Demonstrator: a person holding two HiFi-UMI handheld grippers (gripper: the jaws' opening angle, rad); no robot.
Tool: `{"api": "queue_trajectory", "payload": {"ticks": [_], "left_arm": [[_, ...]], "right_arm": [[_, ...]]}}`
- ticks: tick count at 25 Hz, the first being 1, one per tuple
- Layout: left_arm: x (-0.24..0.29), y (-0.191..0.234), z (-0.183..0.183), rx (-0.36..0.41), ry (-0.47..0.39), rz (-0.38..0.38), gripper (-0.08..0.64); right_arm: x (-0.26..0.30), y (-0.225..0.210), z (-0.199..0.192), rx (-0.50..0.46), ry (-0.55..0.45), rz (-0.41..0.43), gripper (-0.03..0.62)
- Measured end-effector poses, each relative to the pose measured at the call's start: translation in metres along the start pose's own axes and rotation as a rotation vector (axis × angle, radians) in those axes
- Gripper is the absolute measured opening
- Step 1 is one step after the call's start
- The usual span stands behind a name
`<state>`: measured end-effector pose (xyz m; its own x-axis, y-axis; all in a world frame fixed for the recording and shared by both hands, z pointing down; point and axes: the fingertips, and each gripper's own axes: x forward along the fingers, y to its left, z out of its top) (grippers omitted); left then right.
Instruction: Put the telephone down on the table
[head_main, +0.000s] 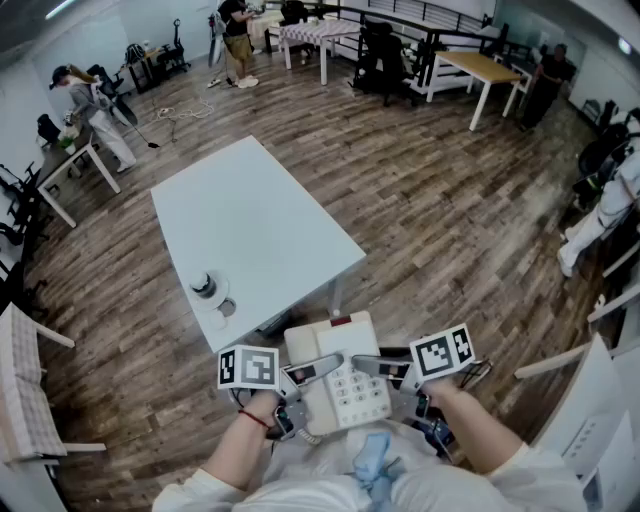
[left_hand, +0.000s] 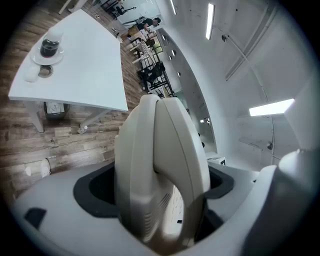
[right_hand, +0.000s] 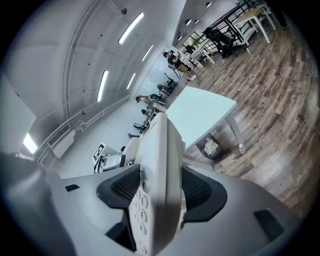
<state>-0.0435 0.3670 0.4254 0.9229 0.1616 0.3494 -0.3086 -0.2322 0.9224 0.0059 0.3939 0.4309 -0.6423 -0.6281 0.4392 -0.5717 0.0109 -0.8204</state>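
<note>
- Head view: the left gripper (head_main: 312, 370) and right gripper (head_main: 385, 366) clamp a white telephone (head_main: 335, 375) from either side, in the air close to the person's body. The table (head_main: 260, 225) lies ahead, slightly left.
- Left gripper view: wide-set jaws press the handset side.
- Right gripper view: jaws pinch the keypad edge, with the table straight beyond.

Ahead of you a dark cup (head_main: 203, 284) sits on a saucer (head_main: 219, 296); far left a person (head_main: 97, 112) stands on the wood floor (head_main: 450, 220).
</note>
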Motion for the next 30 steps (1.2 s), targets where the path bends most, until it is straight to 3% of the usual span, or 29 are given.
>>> {"api": "queue_trajectory", "payload": {"ticks": [20, 25, 30], "left_arm": [[0.002, -0.002, 0.002, 0.030, -0.023, -0.001, 0.460], [0.004, -0.003, 0.004, 0.046, -0.027, 0.009, 0.460], [0.006, -0.004, 0.008, 0.041, -0.035, 0.011, 0.460]], "right_arm": [[-0.004, -0.006, 0.003, -0.004, 0.000, -0.025, 0.279], [-0.001, -0.001, 0.009, -0.001, -0.014, 0.021, 0.279], [-0.003, -0.003, 0.013, 0.011, -0.020, 0.001, 0.279]]}}
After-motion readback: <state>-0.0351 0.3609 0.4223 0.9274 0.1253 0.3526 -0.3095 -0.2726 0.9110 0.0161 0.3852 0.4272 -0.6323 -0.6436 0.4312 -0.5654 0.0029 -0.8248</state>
